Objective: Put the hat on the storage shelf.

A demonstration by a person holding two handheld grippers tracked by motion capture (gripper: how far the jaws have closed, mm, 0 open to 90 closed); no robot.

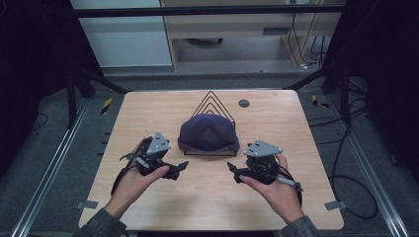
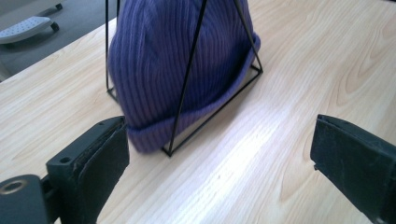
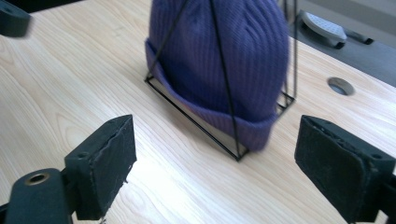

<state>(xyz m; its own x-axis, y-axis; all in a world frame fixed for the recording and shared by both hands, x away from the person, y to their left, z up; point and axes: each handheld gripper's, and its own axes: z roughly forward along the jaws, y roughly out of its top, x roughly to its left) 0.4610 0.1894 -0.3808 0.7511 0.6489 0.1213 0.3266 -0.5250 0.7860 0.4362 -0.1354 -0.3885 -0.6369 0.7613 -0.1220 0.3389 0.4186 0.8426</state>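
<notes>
Wooden table (image 1: 148, 207) before grey floor (image 1: 59, 148)

Bare table (image 1: 207, 197) between both grippers, purple beanie (image 1: 208, 132) on wire rack (image 1: 213, 101) blocking the middle ahead

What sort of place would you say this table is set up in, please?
Probably a lab or recording workspace, not a home: the light wooden table stands inside a black metal frame, loose black cables trail over the grey floor, and a pale cabinet stands behind.
</notes>
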